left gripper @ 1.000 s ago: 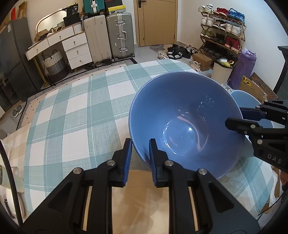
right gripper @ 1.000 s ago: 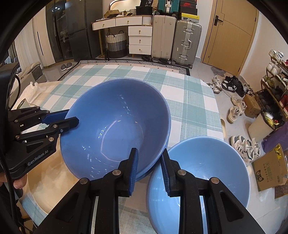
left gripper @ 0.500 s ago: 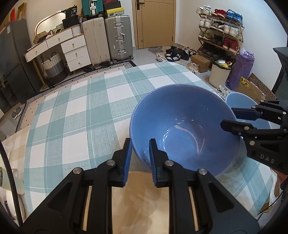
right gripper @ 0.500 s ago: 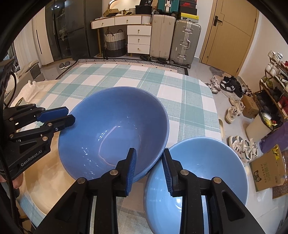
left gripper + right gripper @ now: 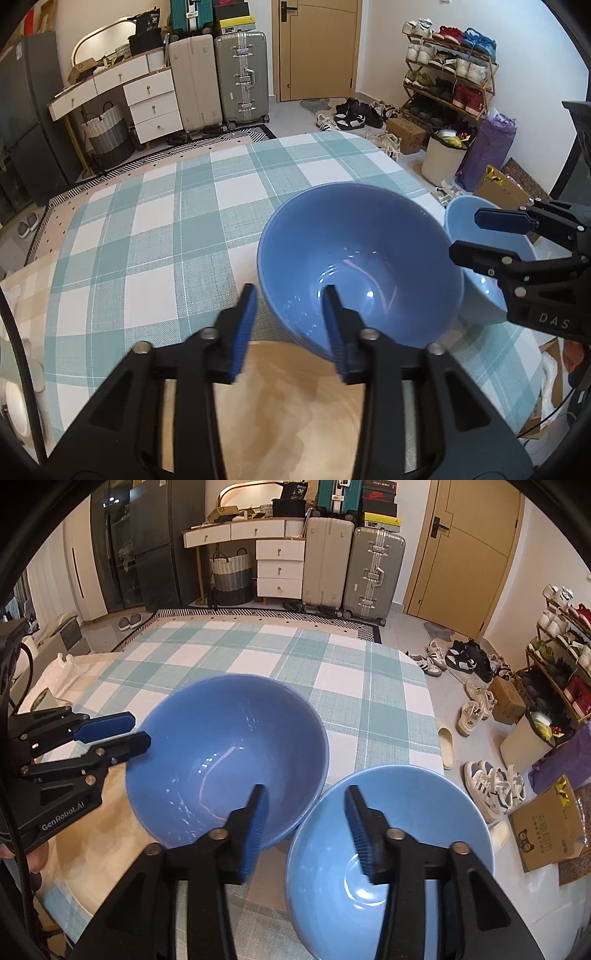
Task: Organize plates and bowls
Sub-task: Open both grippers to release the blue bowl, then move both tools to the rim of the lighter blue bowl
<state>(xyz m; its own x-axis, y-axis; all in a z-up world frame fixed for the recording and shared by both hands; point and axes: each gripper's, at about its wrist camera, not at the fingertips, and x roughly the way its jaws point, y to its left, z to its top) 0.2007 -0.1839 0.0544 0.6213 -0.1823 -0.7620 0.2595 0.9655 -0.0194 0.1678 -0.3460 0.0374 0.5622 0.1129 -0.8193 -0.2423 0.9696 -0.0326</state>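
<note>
A dark blue bowl (image 5: 360, 266) (image 5: 225, 753) stands upright on the checked tablecloth (image 5: 147, 240), touching a light blue bowl (image 5: 406, 812) (image 5: 460, 225) to its right. My left gripper (image 5: 290, 325) (image 5: 136, 731) straddles the dark bowl's near rim. Its jaws are opening, and a gap shows between the pads and the bowl wall. My right gripper (image 5: 306, 823) (image 5: 480, 236) is opening too. One of its fingers is inside the dark bowl and the other over the light bowl, so both rims lie between them untouched.
A tan wooden mat (image 5: 288, 398) lies under the near side of the dark bowl. The table's right edge (image 5: 432, 716) drops to a floor strewn with shoes (image 5: 476, 709) and a cardboard box (image 5: 546, 830). Suitcases (image 5: 240, 77) and drawers (image 5: 151, 103) line the far wall.
The dark blue bowl came down from a raised tilt to rest level on the table. Both grippers, shut on its rim before, have spread their jaws off it.
</note>
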